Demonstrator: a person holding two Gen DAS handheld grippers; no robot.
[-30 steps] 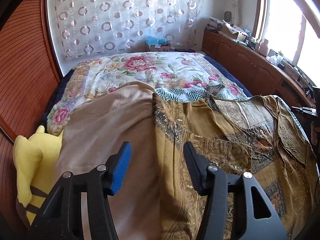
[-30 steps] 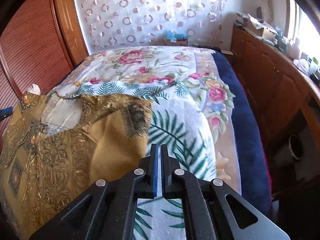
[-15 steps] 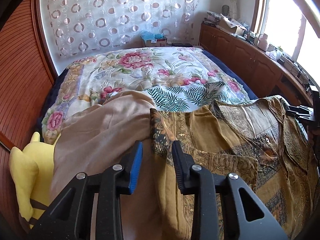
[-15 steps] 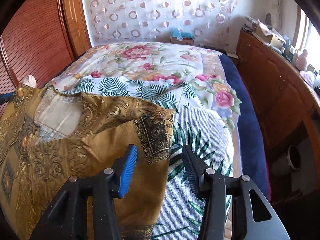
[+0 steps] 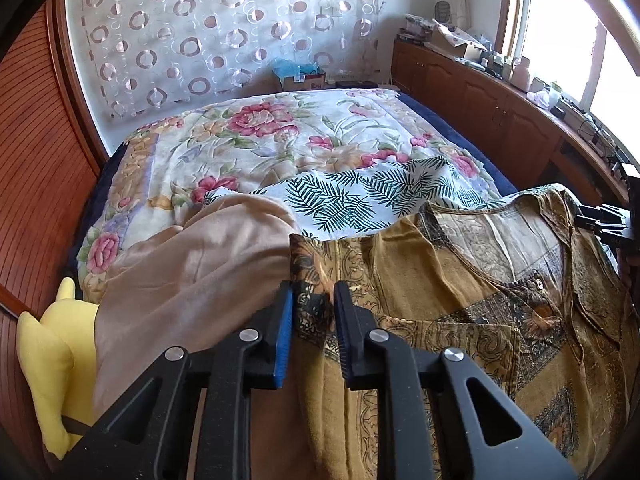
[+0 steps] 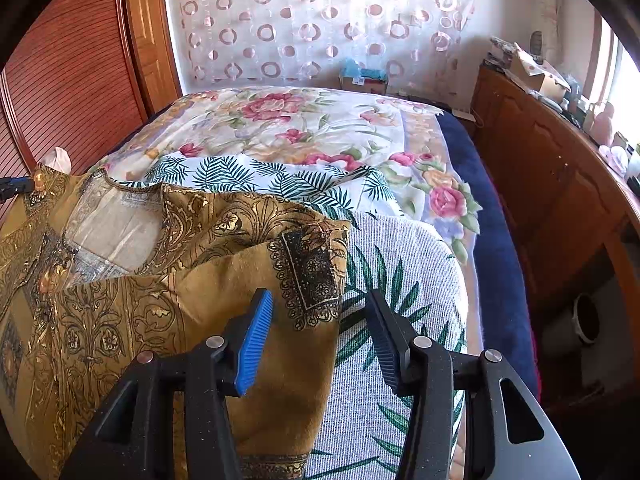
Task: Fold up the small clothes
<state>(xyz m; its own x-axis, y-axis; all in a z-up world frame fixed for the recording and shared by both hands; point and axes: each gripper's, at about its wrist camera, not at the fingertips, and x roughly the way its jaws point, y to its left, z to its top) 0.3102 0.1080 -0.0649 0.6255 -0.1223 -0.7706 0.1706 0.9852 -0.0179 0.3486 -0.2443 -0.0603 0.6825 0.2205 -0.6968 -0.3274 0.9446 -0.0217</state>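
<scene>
A mustard-gold patterned top [image 5: 460,292] lies spread on the bed, neckline away from me; it also shows in the right wrist view [image 6: 132,304]. My left gripper [image 5: 314,308] has its jaws narrowed around the top's left sleeve edge with its dark printed patch [image 5: 312,300]; a small gap still shows between the pads. My right gripper [image 6: 318,316] is open and empty, jaws either side of the right sleeve's dark printed patch [image 6: 310,276], just above the cloth.
A beige garment [image 5: 192,280] lies left of the top, with a yellow plush toy [image 5: 52,356] beyond it. A palm-leaf cloth [image 6: 400,288] lies under the top on the floral bedspread [image 5: 260,140]. Wooden cabinets [image 6: 560,200] run along the right.
My left gripper has narrowed from wide open onto the left sleeve edge. My right gripper has gone from shut to wide open and moved forward over the right sleeve.
</scene>
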